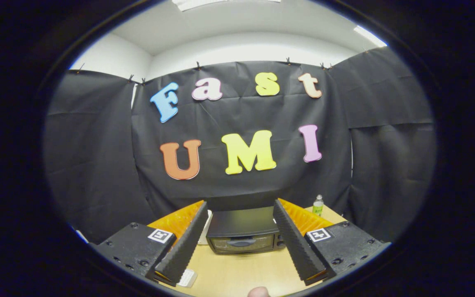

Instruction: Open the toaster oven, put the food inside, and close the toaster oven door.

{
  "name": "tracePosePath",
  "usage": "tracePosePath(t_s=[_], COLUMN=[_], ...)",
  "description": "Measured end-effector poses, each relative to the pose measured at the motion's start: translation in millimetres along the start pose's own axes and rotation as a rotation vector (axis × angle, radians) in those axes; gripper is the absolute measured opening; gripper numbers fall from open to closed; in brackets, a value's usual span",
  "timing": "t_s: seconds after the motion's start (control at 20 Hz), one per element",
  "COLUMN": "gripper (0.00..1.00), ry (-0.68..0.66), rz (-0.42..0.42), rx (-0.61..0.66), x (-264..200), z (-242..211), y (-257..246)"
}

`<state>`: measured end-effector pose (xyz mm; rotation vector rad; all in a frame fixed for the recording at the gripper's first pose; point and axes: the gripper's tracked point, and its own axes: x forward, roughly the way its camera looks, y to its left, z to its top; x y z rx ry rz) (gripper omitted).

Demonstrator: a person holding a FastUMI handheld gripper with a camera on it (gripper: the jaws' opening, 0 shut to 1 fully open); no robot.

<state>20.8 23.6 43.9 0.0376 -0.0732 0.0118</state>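
I held the tongs up over the counter, and they were open wide with nothing between them. I saw two black ridged fingers, one on each side, with orange behind them.

One oven sat on the counter, beyond the fingers and right in the gap between them. It was black. Its long side ran from left to right, and its front faced me. The door was shut, with one handle lying flat across it. Small knobs sat at the right end of the front. I could not see inside the oven, so I could not tell if anything was in it.

One small bottle stood upright on the counter, behind the right finger and off to the right of the oven. It had a green label.

One small clear packet lay flat on the counter just by the tip of the left finger. Something white stood next to the left side of the oven, but I could not tell what it was.
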Motion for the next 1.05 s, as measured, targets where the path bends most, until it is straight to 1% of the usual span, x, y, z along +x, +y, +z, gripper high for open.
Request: tracePosePath(t_s=[0.3, 0.55, 1.05], gripper=[1.00, 1.00, 1.00], ry=[0.041, 0.044, 0.055], rz=[-0.002, -0.004, 0.016], rx=[0.004, 0.039, 0.046], x=[-3.1, 2.5, 14.3], z=[-9.8, -12.1, -16.1], y=[-5.1, -10.7, -7.9])
